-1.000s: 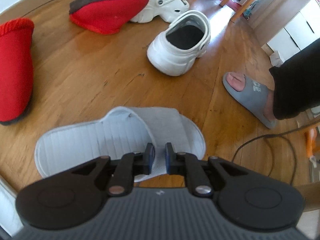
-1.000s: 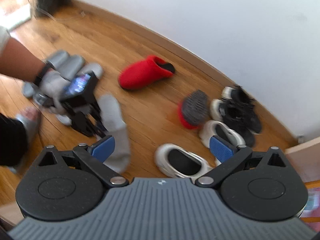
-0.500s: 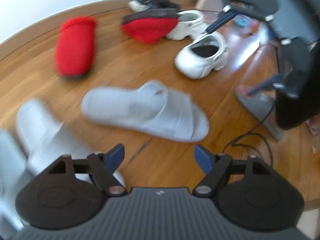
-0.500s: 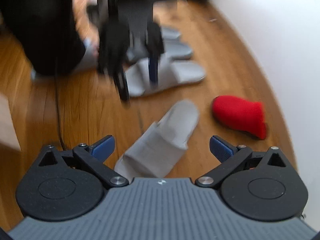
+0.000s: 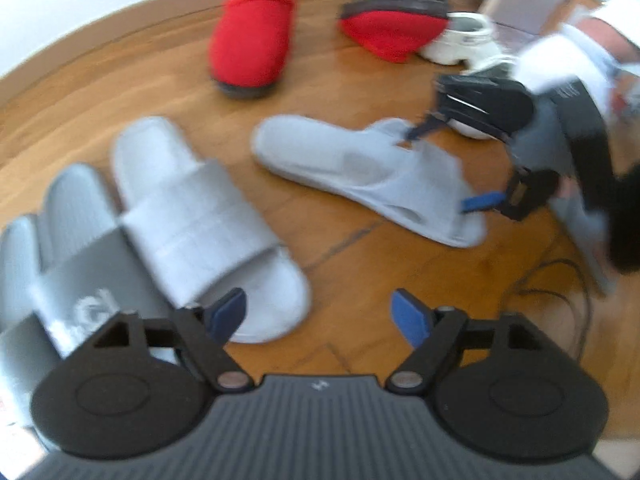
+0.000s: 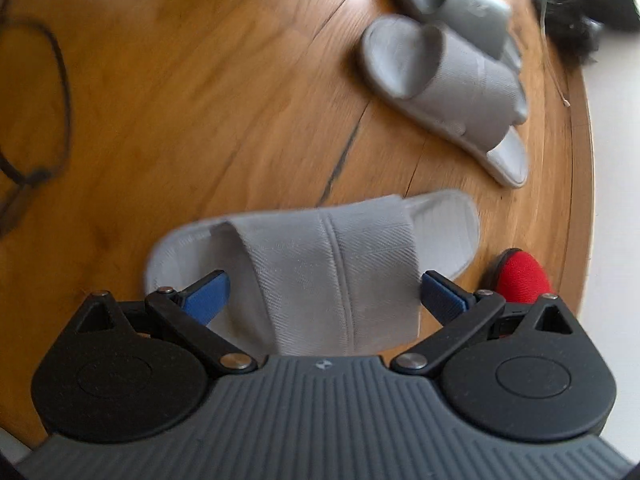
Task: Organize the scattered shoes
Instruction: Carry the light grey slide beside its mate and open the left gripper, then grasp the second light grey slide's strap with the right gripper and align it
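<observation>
Since a second ago my left gripper (image 5: 320,314) has let go of the pale grey slipper (image 5: 360,176) and pulled back; its blue pads stand wide apart over bare wooden floor (image 5: 120,92), holding nothing. My right gripper (image 6: 324,292) has swung round from the far shoes and now sits spread wide over that same slipper (image 6: 332,264), one pad on each side of the strap, not yet pinching it as far as I can see.

Largest in the left wrist view is the floor itself. On it, at nine o'clock, lies a darker grey slide (image 5: 68,240) touching the matching pale slipper (image 5: 200,220), which lies side by side with it at about ten. The loose slipper lies at one o'clock, angled away from its mate and well apart from it, with the right gripper (image 5: 448,164) reaching onto its toe end from three o'clock. One red slipper (image 5: 252,40) sits upright at twelve near the skirting; a second red slipper (image 5: 392,28) is tipped on its side at one, touching a white clog (image 5: 460,40). Black shoes behind are too blurred to describe.

In the right wrist view a black cable (image 6: 36,112) loops at nine o'clock.
</observation>
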